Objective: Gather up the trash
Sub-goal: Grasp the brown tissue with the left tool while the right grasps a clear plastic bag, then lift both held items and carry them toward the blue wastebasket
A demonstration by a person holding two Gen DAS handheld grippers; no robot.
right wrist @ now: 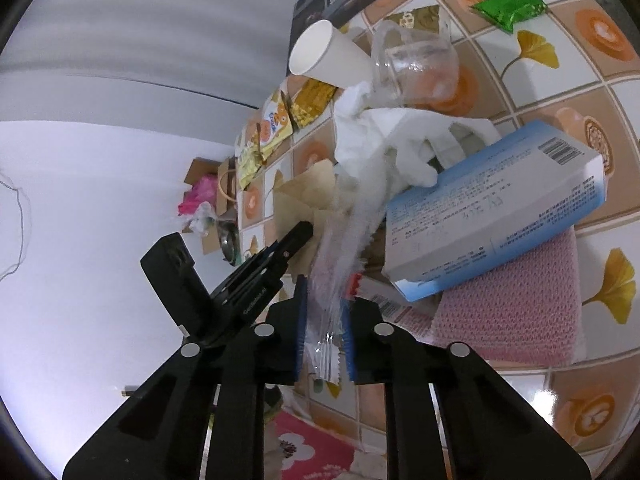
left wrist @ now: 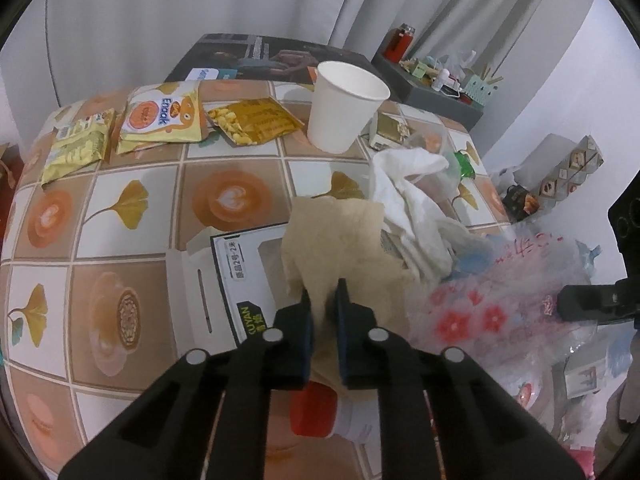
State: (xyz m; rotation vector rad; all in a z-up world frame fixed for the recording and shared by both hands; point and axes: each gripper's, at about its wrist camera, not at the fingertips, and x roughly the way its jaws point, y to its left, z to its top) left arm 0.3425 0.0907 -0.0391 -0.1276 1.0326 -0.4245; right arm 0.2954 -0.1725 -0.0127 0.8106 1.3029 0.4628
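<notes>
My left claw (left wrist: 322,300) is clenched on a crumpled sheet of brown paper (left wrist: 340,240), the two pads nearly closed with the paper pinched between them and lifted over the worktop (left wrist: 132,172). Just under it lies a flat white carton (left wrist: 236,276) printed "KUYAN" on a dark strip, with a small label of Chinese characters I cannot fully read. Beside the paper, to its right, sits a heap of white tissue (left wrist: 408,200) and a clear plastic bag (left wrist: 500,300) with red flowers and red writing.

My right claw (right wrist: 324,320) grips the gathered edge of that clear plastic bag (right wrist: 336,248), jaws close together with the film bunched between the blue pads. Beyond it a blue-and-white box (right wrist: 492,216) with a barcode and fine print lies tilted over a pink textured cloth (right wrist: 516,312); the print is too small to make out. The white tissue (right wrist: 384,148) leans against the box, touching a tipped clear plastic cup (right wrist: 416,68).

Farther back stands a white paper cup (left wrist: 344,104), upright. To its left lie an open gold snack packet (left wrist: 252,120), a yellow pouch marked "Enaak" (left wrist: 160,116), and a pale yellow packet (left wrist: 76,144). A green wrapper (right wrist: 510,6) rests on the tiled worktop, well apart from the pile.
</notes>
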